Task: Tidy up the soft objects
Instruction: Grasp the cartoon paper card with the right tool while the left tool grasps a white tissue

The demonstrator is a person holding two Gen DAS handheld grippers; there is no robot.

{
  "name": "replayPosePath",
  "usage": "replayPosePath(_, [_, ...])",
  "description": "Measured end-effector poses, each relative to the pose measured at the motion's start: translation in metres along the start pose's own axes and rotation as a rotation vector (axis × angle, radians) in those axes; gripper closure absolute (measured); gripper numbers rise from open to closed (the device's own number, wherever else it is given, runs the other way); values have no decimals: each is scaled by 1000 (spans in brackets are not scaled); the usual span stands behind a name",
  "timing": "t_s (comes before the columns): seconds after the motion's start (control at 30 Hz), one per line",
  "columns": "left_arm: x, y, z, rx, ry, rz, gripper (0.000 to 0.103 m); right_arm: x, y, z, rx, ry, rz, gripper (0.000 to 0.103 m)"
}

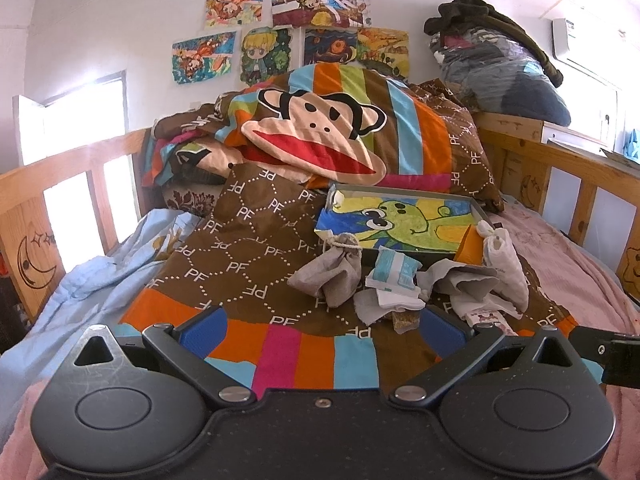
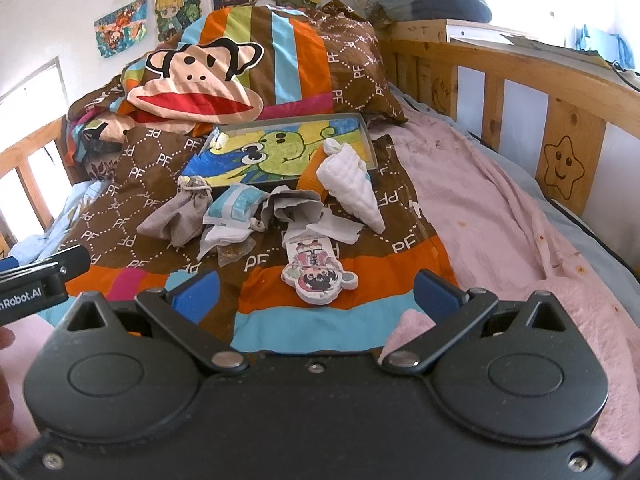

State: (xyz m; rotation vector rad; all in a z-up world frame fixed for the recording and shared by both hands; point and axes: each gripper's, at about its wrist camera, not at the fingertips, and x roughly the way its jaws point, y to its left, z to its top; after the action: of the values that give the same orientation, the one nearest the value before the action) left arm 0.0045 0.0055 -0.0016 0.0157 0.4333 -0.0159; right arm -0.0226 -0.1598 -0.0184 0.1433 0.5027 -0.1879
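Grey cloth pouch (image 2: 176,216), limp and light, suits a pinch at its corded neck; left gripper (image 1: 324,326) and right gripper (image 2: 316,292) jaws stand released, empty.

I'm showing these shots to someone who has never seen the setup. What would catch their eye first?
Most striking is the big monkey-face pillow propped at the head of the bed, under bright drawings taped to the wall. Below it, a shallow tray lined with a green cartoon picture rests on the brown patterned quilt, with a jumble of small cloth items in front, including a grey drawstring pouch and a white folded cloth.
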Motion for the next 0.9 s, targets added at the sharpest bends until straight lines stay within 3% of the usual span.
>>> replayPosePath(0.23, [8,4,4,-37,25,-37,1,14,-5,7,81,68,67,0])
replayPosePath(0.4, [19,8,11,-68,33,-49,1,22,-4,14,85,56,82,0])
replayPosePath(0.53, [35,11,17,-72,47,-54,1,24,-2,18,75,-13,101,0])
replayPosePath(0.67, [49,10,21,-69,71,-61,1,17,-5,18,89,-210,106,0])
replayPosePath(0.77, [59,9,21,-65,83,-71,1,26,-3,26,-10,-164,131,0])
replayPosePath(0.9, [76,9,20,-54,113,-98,1,43,-4,34,-27,-116,125,0])
